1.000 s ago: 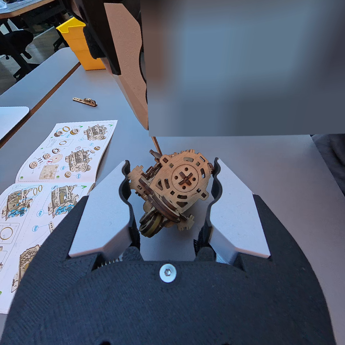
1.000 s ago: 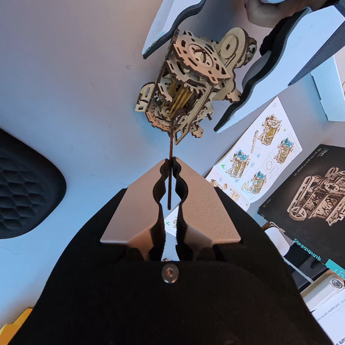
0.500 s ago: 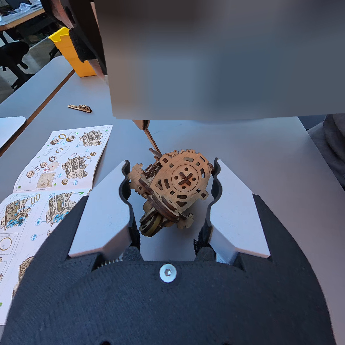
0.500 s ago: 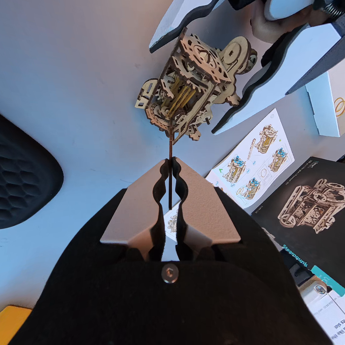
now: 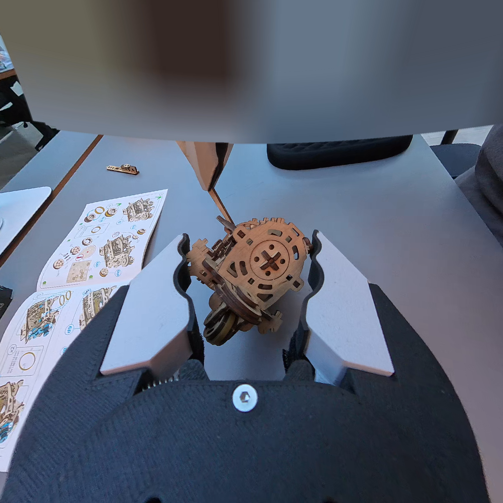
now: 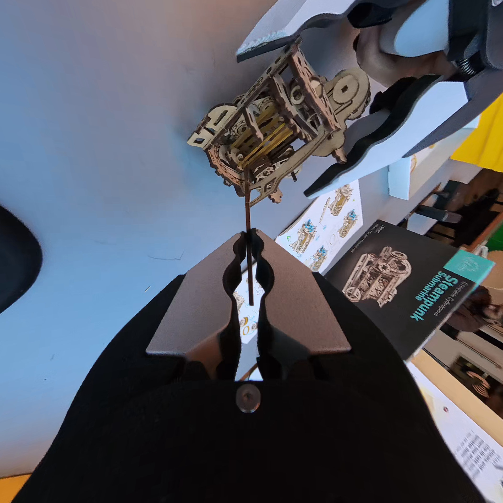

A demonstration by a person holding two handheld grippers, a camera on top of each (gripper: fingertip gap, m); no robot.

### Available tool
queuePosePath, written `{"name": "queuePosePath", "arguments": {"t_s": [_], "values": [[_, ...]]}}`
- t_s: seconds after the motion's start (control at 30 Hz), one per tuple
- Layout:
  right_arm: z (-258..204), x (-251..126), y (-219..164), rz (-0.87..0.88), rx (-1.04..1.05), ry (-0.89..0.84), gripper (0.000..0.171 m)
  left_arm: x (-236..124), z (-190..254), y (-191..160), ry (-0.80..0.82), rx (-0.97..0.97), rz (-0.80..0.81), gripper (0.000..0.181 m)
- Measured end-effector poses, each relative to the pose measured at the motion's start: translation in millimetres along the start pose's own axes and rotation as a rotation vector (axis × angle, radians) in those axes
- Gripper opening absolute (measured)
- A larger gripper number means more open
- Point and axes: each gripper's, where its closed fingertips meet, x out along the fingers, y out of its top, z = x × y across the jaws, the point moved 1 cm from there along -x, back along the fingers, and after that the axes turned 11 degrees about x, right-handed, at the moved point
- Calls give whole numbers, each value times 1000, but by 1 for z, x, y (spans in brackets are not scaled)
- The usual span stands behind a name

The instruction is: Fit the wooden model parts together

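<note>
My left gripper (image 5: pixel 250 239) is shut on the wooden model (image 5: pixel 250 275), a laser-cut gear assembly held off the grey table between the grey fingers. My right gripper (image 6: pixel 246 234) is shut on a thin dark wooden strip (image 6: pixel 249 272). The strip's far end touches the model (image 6: pixel 272 136) at its lower edge, beside the yellow rubber bands. In the left wrist view the right gripper (image 5: pixel 209 185) comes down from behind the model, with the strip (image 5: pixel 221 205) reaching the model's top rear. The left gripper (image 6: pixel 273 125) shows at the top of the right wrist view.
An open instruction booklet (image 5: pixel 109 245) lies left of the model. A small loose wooden piece (image 5: pixel 122 168) lies farther back on the table. A black pad (image 5: pixel 337 155) sits at the table's far edge. The dark kit box (image 6: pixel 408 280) lies beyond the booklet.
My right gripper has swung round from the upper left to behind the model, keeping the strip's end at it. The model now shows more of its inner side in the right wrist view.
</note>
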Motion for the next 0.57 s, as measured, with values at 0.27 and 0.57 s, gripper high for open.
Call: {"name": "queuePosePath", "arguments": {"t_s": [0.27, 0.57], "values": [[-6, -7, -2, -18, 52, -201, 2, 0, 2, 1, 37, 83, -6, 88], [-10, -26, 3, 71, 230, -352, 2, -7, 9, -3, 104, 95, -33, 88]]}}
